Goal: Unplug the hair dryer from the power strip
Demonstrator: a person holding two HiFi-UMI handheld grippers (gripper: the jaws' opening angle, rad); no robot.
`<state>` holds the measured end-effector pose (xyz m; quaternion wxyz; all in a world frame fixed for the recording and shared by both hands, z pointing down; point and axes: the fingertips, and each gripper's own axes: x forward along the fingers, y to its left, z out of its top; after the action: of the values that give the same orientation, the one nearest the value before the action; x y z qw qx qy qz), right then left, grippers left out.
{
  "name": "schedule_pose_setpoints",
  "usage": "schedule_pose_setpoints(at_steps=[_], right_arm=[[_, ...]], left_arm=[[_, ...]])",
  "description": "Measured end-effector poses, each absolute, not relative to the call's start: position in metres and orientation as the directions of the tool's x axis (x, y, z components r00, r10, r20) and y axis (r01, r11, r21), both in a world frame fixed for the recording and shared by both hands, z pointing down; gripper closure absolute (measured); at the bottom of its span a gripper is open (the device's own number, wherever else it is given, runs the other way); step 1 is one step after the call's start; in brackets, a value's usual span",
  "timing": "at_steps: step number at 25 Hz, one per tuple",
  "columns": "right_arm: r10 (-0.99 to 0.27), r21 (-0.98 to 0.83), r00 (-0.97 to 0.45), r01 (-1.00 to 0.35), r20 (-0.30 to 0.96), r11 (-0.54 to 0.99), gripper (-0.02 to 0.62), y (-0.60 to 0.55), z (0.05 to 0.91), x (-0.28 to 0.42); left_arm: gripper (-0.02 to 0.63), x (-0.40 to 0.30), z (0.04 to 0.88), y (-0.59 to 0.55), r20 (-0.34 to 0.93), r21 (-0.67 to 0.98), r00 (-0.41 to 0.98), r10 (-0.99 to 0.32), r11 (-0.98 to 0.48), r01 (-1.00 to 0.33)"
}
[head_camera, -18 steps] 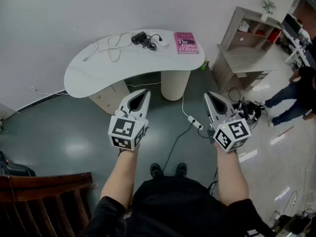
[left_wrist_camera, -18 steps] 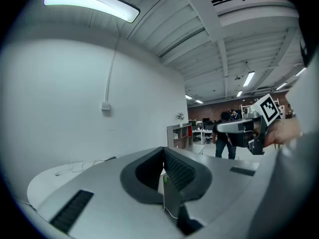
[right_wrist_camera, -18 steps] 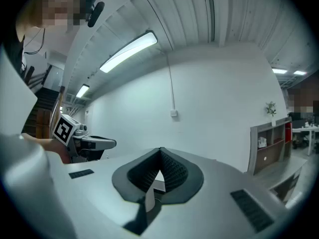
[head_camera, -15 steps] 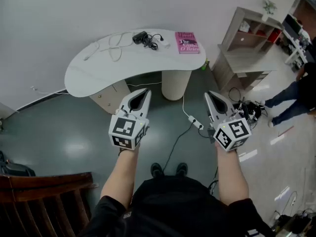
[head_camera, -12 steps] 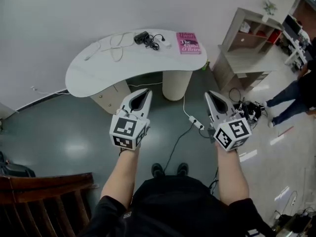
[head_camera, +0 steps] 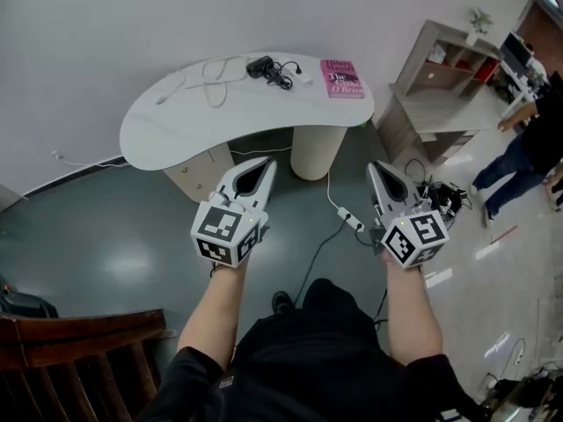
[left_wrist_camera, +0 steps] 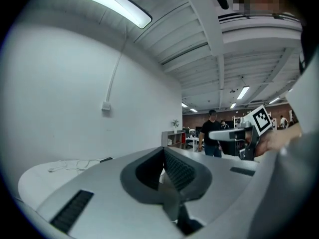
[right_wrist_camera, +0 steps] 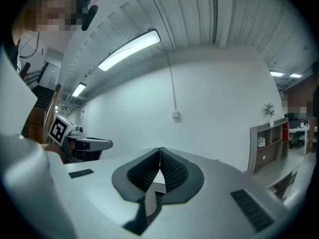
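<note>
- The left gripper (head_camera: 260, 163) is closed, its jaws meeting with nothing between them; it is held level in the air, short of the table (head_camera: 167, 126).
- The right gripper (head_camera: 380, 167) is closed and empty too, level, well apart from the left one.
- Both hang over bare floor (head_camera: 114, 236), touching nothing.
- Just beyond the right gripper, on the floor, lies a small white block with cords, probably the strip (head_camera: 349, 221). A white cord runs from it to the table's pedestal (head_camera: 314, 150), and a dark one runs near, toward the person's feet.
- On the far edge of the table sits a small black thing with a coiled black cord, which I take for the dryer (head_camera: 261, 65). It is too small to be sure.
- A loose white cable (head_camera: 207, 79) lies left of it, a pink book (head_camera: 341, 76) right of it.
- Which plug sits in the strip cannot be made out.
- In my judgement the task has not begun: nothing is gripped, and no plug is pulled as far as can be seen.
- What is left: get near the strip, grip the dryer's plug and pull it out, perhaps steadying the strip with the other gripper.
</note>
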<state>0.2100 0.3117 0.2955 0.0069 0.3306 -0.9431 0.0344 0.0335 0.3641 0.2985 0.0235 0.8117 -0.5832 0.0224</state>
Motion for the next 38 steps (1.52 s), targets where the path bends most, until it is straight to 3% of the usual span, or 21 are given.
schedule_pose_setpoints(at_steps=[4, 13, 23, 29, 34, 38], right_arm=[[-0.625, -0.074, -0.78, -0.626, 0.038, 0.776, 0.56, 0.306, 0.295, 0.203], [-0.595, -0.113, -0.803, -0.593, 0.023, 0.797, 0.56, 0.258, 0.303, 0.171], [-0.562, -0.139, -0.827, -0.558, 0.012, 0.818, 0.56, 0.143, 0.312, 0.132], [-0.546, -0.164, -0.838, -0.539, 0.005, 0.826, 0.56, 0.069, 0.313, 0.116], [-0.533, -0.158, -0.846, -0.527, 0.002, 0.835, 0.56, 0.029, 0.309, 0.11], [-0.535, -0.157, -0.845, -0.53, 0.015, 0.833, 0.56, 0.009, 0.309, 0.101]], left_arm=[[0.594, 0.029, 0.3, 0.36, 0.073, -0.049, 0.324, -0.943, -0.328, -0.943], [0.592, 0.017, 0.322, 0.32, 0.111, 0.015, 0.378, -0.919, -0.379, -0.925], [0.594, -0.005, 0.306, 0.214, 0.042, -0.022, 0.406, -0.913, -0.407, -0.913], [0.594, -0.02, 0.3, 0.145, 0.074, 0.062, 0.405, -0.911, -0.401, -0.914], [0.594, -0.028, 0.297, 0.096, 0.102, -0.068, 0.359, -0.928, -0.366, -0.928], [0.594, -0.037, 0.299, 0.067, 0.086, 0.04, 0.385, -0.919, -0.383, -0.923]])
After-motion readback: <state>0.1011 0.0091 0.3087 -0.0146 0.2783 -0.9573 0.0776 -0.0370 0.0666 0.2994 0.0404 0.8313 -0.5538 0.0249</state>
